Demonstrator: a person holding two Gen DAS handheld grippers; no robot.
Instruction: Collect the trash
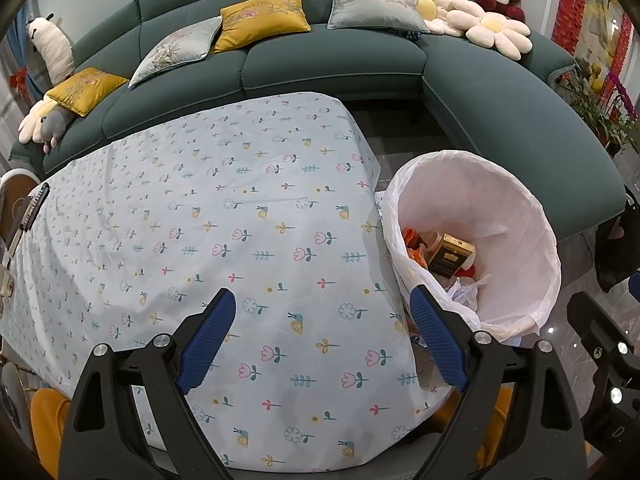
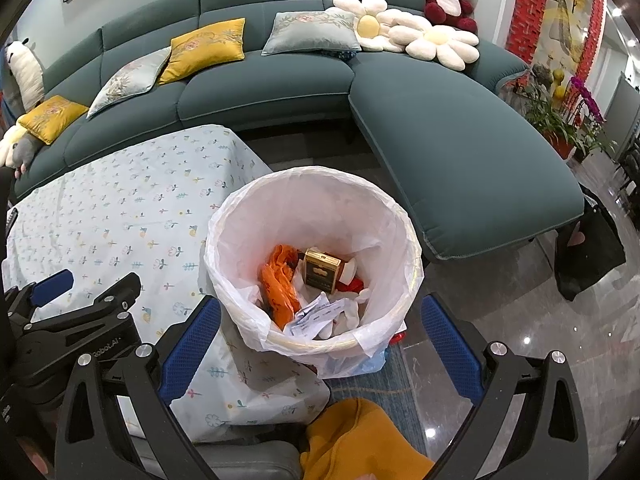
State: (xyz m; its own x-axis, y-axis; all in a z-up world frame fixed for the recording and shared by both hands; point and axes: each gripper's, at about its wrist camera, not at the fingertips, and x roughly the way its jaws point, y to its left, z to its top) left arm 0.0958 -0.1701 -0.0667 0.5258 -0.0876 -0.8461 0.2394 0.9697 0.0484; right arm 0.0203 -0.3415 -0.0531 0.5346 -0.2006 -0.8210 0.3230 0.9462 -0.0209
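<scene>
A bin lined with a white bag (image 2: 394,216) stands on the floor by the table's right corner; it also shows in the left wrist view (image 1: 532,216). Inside lie an orange wrapper (image 2: 278,280), a brown box (image 2: 322,270), crumpled paper (image 2: 316,314) and a red-and-white item. My right gripper (image 2: 320,340) is open and empty, above the bin's near rim. My left gripper (image 1: 322,336) is open and empty over the table's near right part. The table (image 1: 200,208) has a floral cloth.
A dark green corner sofa (image 1: 500,120) with cushions and plush toys wraps behind the table and bin. A black bag (image 2: 588,256) sits on the floor at the sofa's end. Potted flowers (image 2: 560,112) stand far right. Yellow cloth (image 2: 360,440) lies near below.
</scene>
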